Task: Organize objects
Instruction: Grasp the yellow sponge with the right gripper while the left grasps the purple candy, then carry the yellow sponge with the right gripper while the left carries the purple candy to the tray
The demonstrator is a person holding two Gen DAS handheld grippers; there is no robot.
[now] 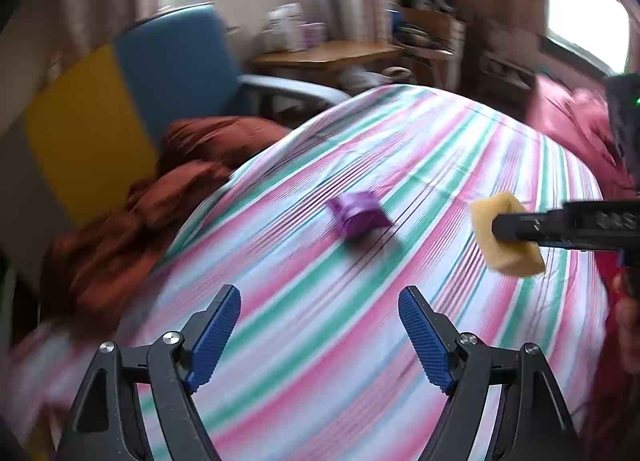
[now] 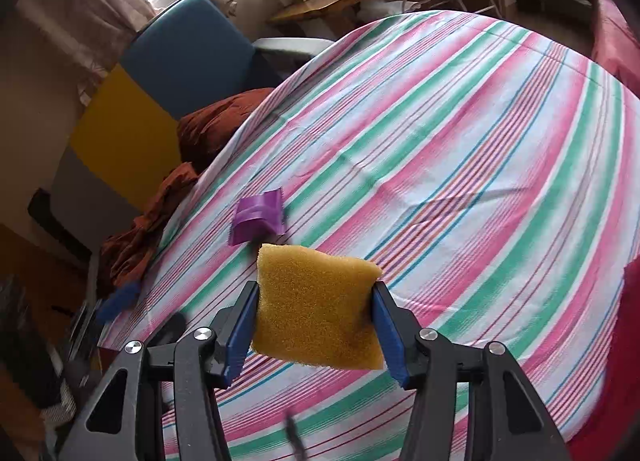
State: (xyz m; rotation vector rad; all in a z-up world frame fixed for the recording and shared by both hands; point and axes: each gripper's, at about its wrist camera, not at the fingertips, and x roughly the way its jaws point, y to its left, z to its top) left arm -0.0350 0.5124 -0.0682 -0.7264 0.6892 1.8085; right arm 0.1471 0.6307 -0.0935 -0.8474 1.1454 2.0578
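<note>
The purple packet lies on the striped bedsheet towards the bed's left edge, well in from the far edge. It sits straight ahead of the left gripper, whose jaws are spread with nothing between them, so the left hand looks the better placed to take it. Blur hides how its long side runs. The right gripper is clenched on a yellow sponge, held above the sheet just on the near side of the packet. A rust-brown blanket is bunched along the left edge
</note>
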